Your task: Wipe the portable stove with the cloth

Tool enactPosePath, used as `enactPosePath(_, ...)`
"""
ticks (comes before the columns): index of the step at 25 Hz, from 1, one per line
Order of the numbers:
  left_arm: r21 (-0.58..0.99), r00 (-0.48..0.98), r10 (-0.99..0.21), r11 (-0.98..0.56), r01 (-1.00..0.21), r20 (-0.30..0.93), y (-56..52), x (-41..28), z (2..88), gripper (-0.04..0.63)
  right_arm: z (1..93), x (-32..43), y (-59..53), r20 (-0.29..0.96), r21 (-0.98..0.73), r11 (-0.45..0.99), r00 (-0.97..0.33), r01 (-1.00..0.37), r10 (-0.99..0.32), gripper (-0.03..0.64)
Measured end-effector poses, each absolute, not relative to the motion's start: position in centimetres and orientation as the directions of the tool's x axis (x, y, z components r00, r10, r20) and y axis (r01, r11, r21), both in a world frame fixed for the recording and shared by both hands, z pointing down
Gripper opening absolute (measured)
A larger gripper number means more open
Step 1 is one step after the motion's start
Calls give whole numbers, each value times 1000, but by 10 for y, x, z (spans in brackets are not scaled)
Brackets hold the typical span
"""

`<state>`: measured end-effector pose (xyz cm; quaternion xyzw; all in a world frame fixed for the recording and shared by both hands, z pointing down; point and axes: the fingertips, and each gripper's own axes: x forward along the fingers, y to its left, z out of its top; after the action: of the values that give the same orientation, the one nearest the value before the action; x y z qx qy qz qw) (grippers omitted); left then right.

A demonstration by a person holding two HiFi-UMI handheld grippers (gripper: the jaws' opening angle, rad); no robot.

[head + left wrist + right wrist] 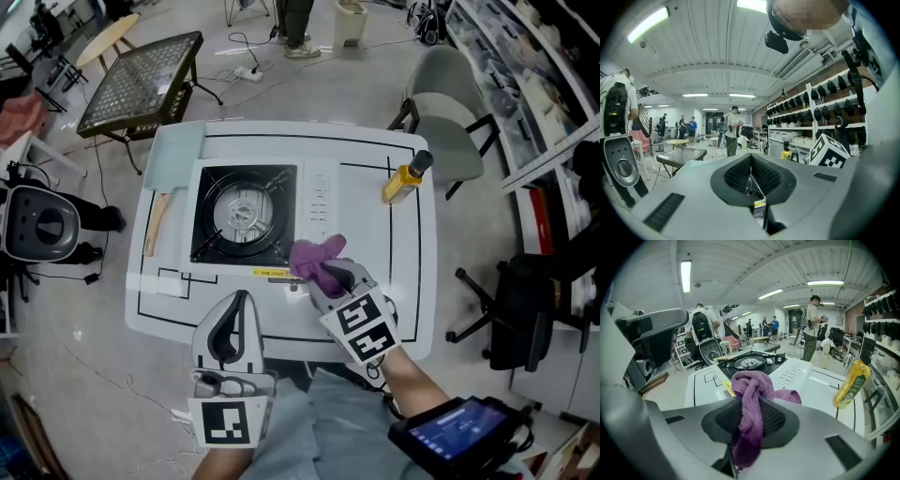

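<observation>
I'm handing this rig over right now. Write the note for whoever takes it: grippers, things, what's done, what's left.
Left gripper: shut, empty, over the near edge of the table, in front of the stove.
Right gripper: shut on the purple cloth, which bunches out past the jaws by the stove's near right corner.
Things: the stove sits mid-table, with its burner on the left and its controls on the right. A yellow bottle stands apart, to its right.
Done: the cloth is in grip, at the stove.
Left: wipe the stove. Whether any of it has been wiped doesn't show.
</observation>
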<state>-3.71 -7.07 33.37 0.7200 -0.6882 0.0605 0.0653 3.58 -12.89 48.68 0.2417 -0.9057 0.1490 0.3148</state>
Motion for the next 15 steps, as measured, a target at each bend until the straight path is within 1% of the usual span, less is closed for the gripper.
enactPosePath(3,2,41,-987,-41,-999,158,-60,-31,326,18,486,41,-114,641,-119,846,-691,-520,-335,117)
enactPosePath(6,-16,44,-995,-46,-999,94,-53,-24,309,18,487,46,-97,640,-121,853,-697,-508,-324,117)
enactPosePath(12,-37,30,-996,-33,-999,83,-19,-12,305,18,492,60,-59,645,-128,859,-700,-496,-308,118)
enactPosePath(14,-48,39,-998,-41,-998,43,-12,-7,297,18,494,65,-47,649,-131,859,-697,-496,-303,118)
enactPosePath(15,-47,44,-998,-47,-998,45,-6,-4,297,18,495,67,-41,651,-132,857,-696,-498,-304,118)
